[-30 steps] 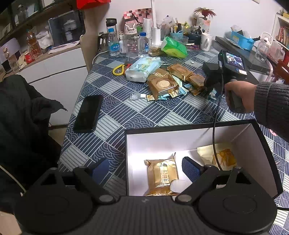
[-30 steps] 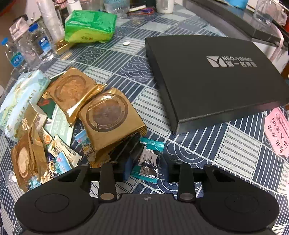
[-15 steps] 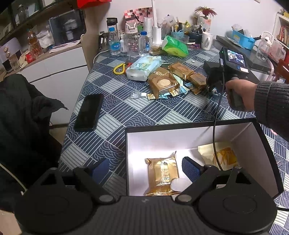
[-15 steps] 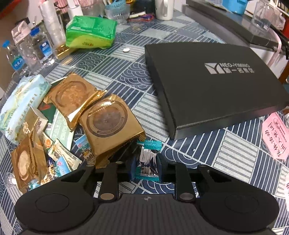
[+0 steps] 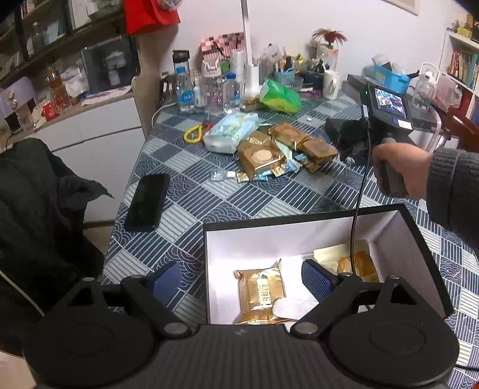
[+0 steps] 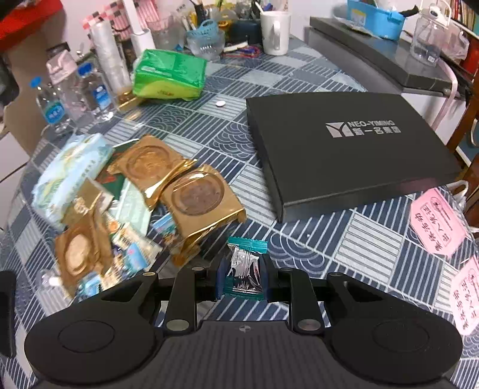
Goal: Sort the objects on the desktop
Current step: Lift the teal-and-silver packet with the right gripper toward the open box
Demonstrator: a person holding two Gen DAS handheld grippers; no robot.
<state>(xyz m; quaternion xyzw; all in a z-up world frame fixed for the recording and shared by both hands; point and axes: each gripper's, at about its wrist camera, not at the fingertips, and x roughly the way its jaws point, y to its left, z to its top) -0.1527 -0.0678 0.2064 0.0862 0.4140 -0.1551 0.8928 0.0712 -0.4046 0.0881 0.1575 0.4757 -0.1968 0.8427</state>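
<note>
My right gripper (image 6: 243, 276) is shut on a small silver and teal candy (image 6: 245, 267), lifted above the patterned tablecloth beside a heap of gold snack packets (image 6: 197, 197). From the left wrist view the same gripper (image 5: 348, 146) shows in a person's hand (image 5: 395, 167) past the heap (image 5: 281, 152). My left gripper (image 5: 239, 279) stands open over the near left wall of the black box (image 5: 302, 218) with a white inside. In the box lie a gold packet (image 5: 262, 288) and a yellow packet (image 5: 356, 263).
A black box lid (image 6: 344, 146) lies right of the heap, pink cards (image 6: 437, 221) near it. A black phone (image 5: 146, 202) lies left on the table. A tissue pack (image 5: 232, 133), green pack (image 6: 169, 74), bottles (image 5: 184, 92) and a mug (image 6: 275, 28) crowd the far side.
My right gripper shut on the candy and lifted it off the table, pulling back from the heap. The left gripper stayed still over the box.
</note>
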